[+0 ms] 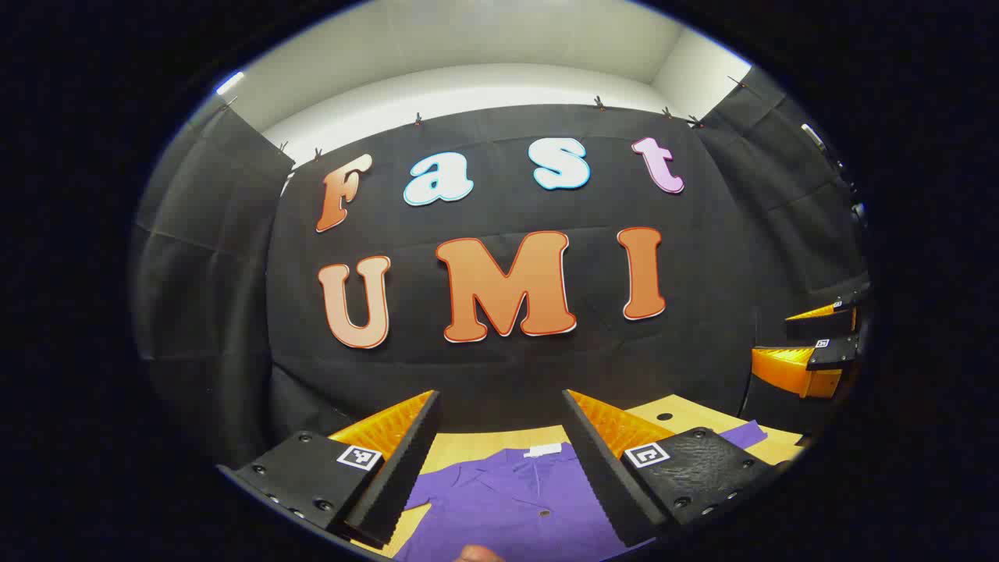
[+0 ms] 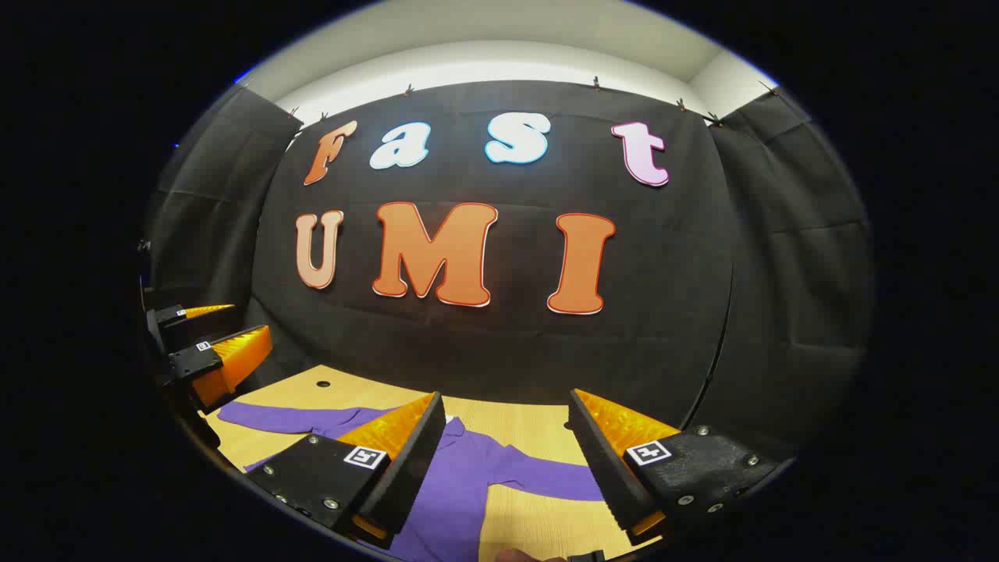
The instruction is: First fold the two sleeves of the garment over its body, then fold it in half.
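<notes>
Left gripper view: garment (image 1: 507,507) below hand-held gripper (image 1: 499,437).

Light falls evenly from overhead in my booth; the pale ceiling (image 1: 499,47) is the brightest part, and the black cloth wall (image 2: 687,257) soaks up most of it. The table (image 2: 538,437) is well lit, with soft shadows. Both views are sharp in the middle, while straight lines bow strongly and dim near the edges.
</notes>
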A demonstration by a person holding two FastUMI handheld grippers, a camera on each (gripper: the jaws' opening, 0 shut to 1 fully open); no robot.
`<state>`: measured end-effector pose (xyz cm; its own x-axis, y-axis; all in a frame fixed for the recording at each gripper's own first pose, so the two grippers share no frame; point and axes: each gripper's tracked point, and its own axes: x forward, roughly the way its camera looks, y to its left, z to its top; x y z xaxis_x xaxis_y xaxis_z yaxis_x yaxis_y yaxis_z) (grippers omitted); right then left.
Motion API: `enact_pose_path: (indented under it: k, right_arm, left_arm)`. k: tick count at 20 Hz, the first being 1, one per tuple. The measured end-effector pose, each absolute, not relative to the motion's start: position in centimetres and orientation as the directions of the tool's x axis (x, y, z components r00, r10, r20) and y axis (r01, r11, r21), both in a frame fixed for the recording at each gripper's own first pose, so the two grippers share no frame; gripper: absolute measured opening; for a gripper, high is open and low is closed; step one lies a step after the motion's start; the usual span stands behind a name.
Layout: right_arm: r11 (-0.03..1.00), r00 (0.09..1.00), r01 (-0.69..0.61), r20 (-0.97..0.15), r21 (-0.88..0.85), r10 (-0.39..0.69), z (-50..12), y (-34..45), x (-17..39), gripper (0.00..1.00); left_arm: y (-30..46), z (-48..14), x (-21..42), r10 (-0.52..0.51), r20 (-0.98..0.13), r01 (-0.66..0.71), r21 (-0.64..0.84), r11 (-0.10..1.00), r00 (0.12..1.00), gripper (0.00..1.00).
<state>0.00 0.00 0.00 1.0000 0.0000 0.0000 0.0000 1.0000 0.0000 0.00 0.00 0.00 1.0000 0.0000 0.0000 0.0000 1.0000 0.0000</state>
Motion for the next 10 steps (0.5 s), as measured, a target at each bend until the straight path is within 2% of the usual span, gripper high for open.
enact_pose_path:
  k: [1,5,6,7,8,10]
  right_arm:
    - [1.000,1.000,-0.003,-0.002,0.001,0.003,-0.3,-0.3,0.9,0.96]
    - [0.998,0.999,-0.051,-0.015,-0.023,0.050,-1.9,-1.2,3.6,0.96]
    - [0.998,0.998,-0.056,-0.011,-0.034,0.056,-2.0,-1.4,4.0,1.00]
    - [0.997,0.998,-0.069,-0.012,-0.039,0.069,-2.3,-1.4,4.4,0.96]
    - [0.996,0.997,-0.075,-0.016,-0.042,0.074,-2.5,-1.3,4.7,0.96]
    - [0.996,0.997,-0.083,-0.012,-0.038,0.083,-2.9,-1.4,5.0,0.96]
  left_arm:
    - [-0.4,-0.1,0.6,0.003,-0.004,-0.003,-0.004,1.000,1.000,1.00]
    - [-0.6,-0.8,2.3,0.085,-0.012,-0.085,0.030,0.996,0.996,1.00]
    - [-0.8,-1.2,2.5,0.100,-0.019,-0.099,0.038,0.994,0.995,1.00]
    - [-1.0,-1.3,2.6,0.114,-0.024,-0.113,0.038,0.993,0.993,0.97]
    - [-1.3,-1.5,2.8,0.119,-0.031,-0.118,0.039,0.992,0.992,1.00]
    - [-1.6,-1.6,3.3,0.128,-0.035,-0.126,0.048,0.991,0.991,0.97]
